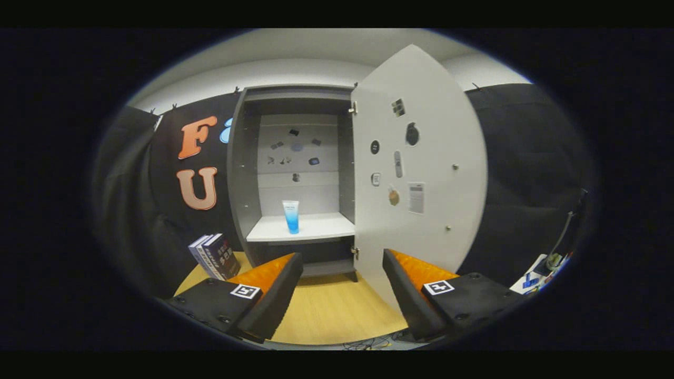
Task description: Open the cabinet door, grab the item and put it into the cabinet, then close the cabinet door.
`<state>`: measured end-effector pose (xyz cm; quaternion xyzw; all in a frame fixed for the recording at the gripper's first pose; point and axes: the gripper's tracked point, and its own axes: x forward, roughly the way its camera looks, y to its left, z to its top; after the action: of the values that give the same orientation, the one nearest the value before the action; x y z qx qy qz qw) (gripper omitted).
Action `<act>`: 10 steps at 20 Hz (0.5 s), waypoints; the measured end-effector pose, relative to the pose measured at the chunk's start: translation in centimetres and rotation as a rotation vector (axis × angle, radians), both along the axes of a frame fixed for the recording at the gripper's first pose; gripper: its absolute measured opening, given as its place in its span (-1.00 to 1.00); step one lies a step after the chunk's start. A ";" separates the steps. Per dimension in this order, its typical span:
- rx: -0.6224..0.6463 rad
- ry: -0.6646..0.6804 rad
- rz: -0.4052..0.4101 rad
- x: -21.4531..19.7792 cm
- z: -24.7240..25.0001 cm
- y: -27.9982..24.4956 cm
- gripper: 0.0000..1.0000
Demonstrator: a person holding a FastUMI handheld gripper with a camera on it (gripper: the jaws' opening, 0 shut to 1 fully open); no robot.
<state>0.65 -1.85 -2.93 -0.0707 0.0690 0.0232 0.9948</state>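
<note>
A grey cabinet (pixel 239 173) stands ahead on the wooden table, its white door (pixel 421 173) swung wide to the right. A blue and white tube (pixel 290 216) stands upright on the cabinet's white shelf (pixel 321 227), well beyond my fingers. My gripper (pixel 342 273) is open and holds nothing; its two fingers are spread apart low over the table, some way back from the cabinet. Small stickers dot the door's inner face and the cabinet's back wall.
A few books (pixel 213 256) lean beside the cabinet's left foot, just past my left finger. The wooden tabletop (pixel 331 310) lies between the fingers. Small items (pixel 542 271) sit at the far right. Cables (pixel 368 345) lie at the table's near edge.
</note>
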 end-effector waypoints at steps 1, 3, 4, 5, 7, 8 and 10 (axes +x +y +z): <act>-0.002 -0.013 -0.025 -1.3 0.5 -1.8 0.93; -0.003 -0.034 -0.093 -2.9 1.2 -5.8 0.92; -0.004 -0.044 -0.131 -3.3 1.5 -7.9 0.92; -0.004 -0.047 -0.168 -3.5 1.6 -9.9 0.92; 0.000 -0.058 -0.233 -3.8 1.4 -13.5 0.94; 0.000 -0.060 -0.268 -3.4 1.1 -15.2 0.94; -0.004 -0.053 -0.325 -2.6 0.3 -18.4 0.95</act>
<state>-1.92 -20.23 -2.66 -0.0612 0.0532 -0.1399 0.9868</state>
